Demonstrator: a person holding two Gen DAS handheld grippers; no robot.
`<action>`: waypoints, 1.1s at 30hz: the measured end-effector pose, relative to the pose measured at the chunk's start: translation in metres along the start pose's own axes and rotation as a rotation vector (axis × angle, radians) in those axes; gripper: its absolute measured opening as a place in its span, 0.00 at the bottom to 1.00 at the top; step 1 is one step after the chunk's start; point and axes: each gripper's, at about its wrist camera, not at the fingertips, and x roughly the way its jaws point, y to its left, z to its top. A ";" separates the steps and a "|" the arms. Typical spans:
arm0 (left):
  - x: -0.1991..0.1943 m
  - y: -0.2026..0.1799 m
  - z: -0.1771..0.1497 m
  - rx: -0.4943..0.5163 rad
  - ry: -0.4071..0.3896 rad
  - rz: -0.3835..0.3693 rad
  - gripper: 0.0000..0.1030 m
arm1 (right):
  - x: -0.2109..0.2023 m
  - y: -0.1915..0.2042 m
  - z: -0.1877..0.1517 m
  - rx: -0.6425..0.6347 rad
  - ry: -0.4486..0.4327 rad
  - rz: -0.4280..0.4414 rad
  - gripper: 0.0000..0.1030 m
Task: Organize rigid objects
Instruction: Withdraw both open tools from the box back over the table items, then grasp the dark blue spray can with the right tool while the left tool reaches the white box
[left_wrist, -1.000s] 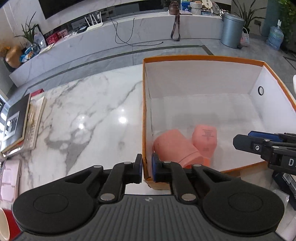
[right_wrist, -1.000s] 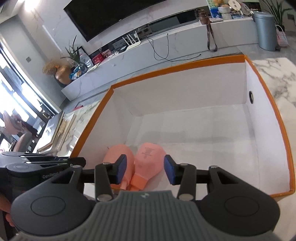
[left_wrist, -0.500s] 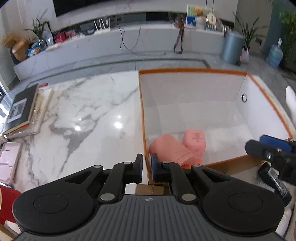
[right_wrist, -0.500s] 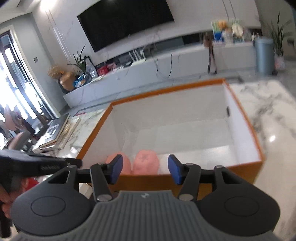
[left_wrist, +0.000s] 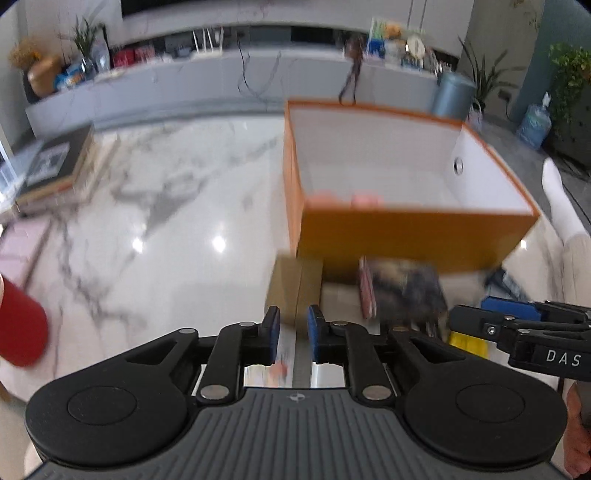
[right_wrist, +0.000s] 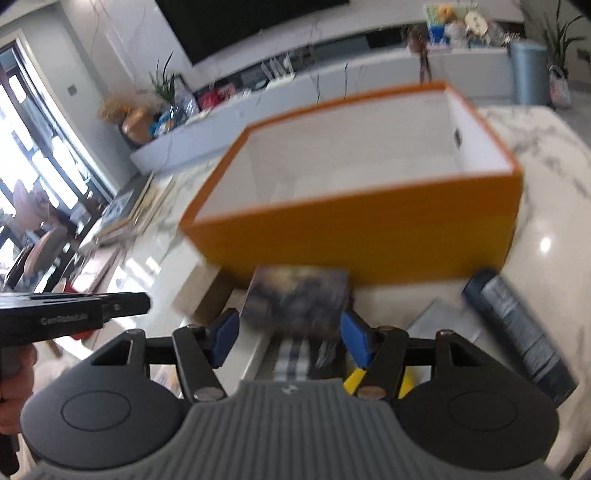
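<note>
Both claws (left_wrist: 293, 328) (right_wrist: 290, 336) backed off the orange box (left_wrist: 406, 232), seemingly empty, jaws just opening.

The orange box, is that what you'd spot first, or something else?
Yes, the big orange box grabs the eye first: it sits open on the white marble table, with pink things just peeking over its near wall. Next comes the dark picture-covered box lying in front of it, right ahead of the right tool, whose blue pads stand apart around nothing. A red cup pokes in at the far left.
</note>
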 end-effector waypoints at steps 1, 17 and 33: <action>0.003 0.002 -0.005 0.002 0.016 0.000 0.21 | 0.004 0.004 -0.004 0.003 0.024 0.006 0.60; 0.029 -0.019 -0.060 0.053 0.096 -0.053 0.58 | 0.024 -0.001 -0.038 -0.073 0.140 -0.120 0.59; 0.050 -0.044 -0.053 0.114 0.100 -0.025 0.71 | -0.005 -0.051 -0.014 -0.157 0.083 -0.236 0.59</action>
